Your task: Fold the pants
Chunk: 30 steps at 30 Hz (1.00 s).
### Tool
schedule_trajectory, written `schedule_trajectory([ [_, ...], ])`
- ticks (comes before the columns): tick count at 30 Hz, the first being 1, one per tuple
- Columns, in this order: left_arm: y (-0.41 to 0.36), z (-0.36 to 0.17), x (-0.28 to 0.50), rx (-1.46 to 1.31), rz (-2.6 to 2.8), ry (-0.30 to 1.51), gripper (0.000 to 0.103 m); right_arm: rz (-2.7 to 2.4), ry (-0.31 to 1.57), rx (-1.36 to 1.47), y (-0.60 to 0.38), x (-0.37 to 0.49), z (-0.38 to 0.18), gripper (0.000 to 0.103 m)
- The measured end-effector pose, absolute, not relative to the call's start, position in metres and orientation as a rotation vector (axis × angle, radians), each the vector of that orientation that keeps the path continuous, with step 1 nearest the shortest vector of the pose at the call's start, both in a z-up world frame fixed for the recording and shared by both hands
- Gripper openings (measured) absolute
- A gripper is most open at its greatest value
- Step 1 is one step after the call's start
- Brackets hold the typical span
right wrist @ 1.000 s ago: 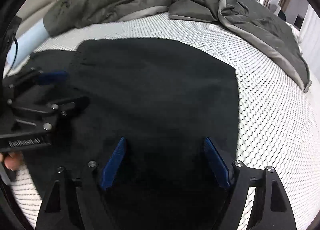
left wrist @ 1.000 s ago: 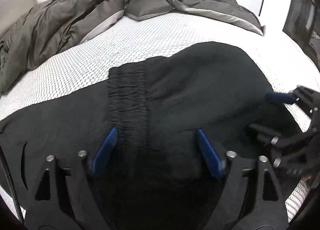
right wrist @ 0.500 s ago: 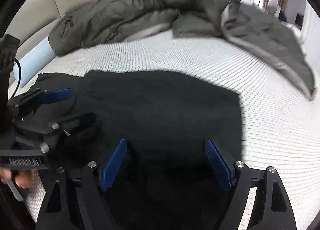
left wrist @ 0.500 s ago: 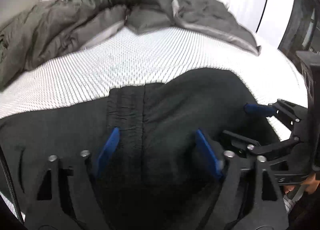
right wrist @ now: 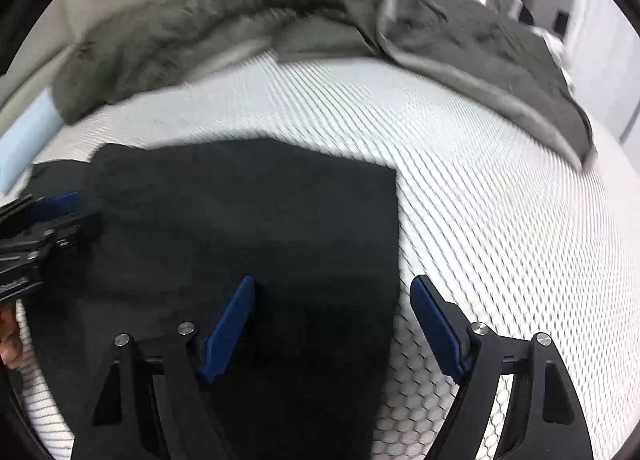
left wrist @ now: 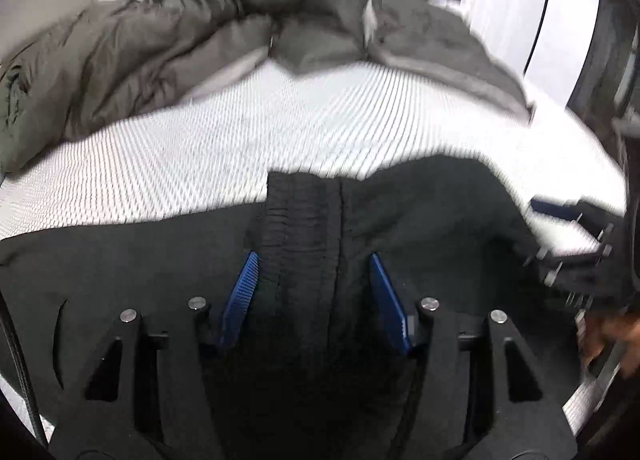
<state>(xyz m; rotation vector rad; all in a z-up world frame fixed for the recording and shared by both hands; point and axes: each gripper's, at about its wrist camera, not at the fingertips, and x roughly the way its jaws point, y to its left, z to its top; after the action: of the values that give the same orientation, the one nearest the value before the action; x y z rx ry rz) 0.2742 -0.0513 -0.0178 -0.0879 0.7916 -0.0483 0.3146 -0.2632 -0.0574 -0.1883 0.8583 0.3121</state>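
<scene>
Black pants (left wrist: pixel 420 219) folded flat on white mattress (right wrist: pixel 500 199), ribbed waistband between wide-spread left claw (left wrist: pixel 314 292); right claw (right wrist: pixel 332 312) equally wide.

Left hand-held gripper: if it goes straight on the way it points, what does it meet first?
The black pants: their gathered waistband lies right between the open fingers of the left hand-held gripper. Beyond is white mattress, then the grey duvet. Height above the fabric is unclear.
</scene>
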Motion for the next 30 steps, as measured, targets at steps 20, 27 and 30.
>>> schedule_trajectory([
  [20,-0.038,-0.031,0.285,-0.16,0.001,0.871,0.049,0.215,0.881,-0.257,-0.251,0.322,-0.067,0.082],
  [27,-0.068,-0.014,0.234,0.036,-0.07,0.789,0.049,0.45,0.848,-0.229,-0.219,0.276,-0.047,0.082],
  [30,-0.067,-0.036,0.233,0.117,-0.046,0.852,0.05,0.484,0.895,-0.326,-0.199,0.268,-0.068,0.081],
])
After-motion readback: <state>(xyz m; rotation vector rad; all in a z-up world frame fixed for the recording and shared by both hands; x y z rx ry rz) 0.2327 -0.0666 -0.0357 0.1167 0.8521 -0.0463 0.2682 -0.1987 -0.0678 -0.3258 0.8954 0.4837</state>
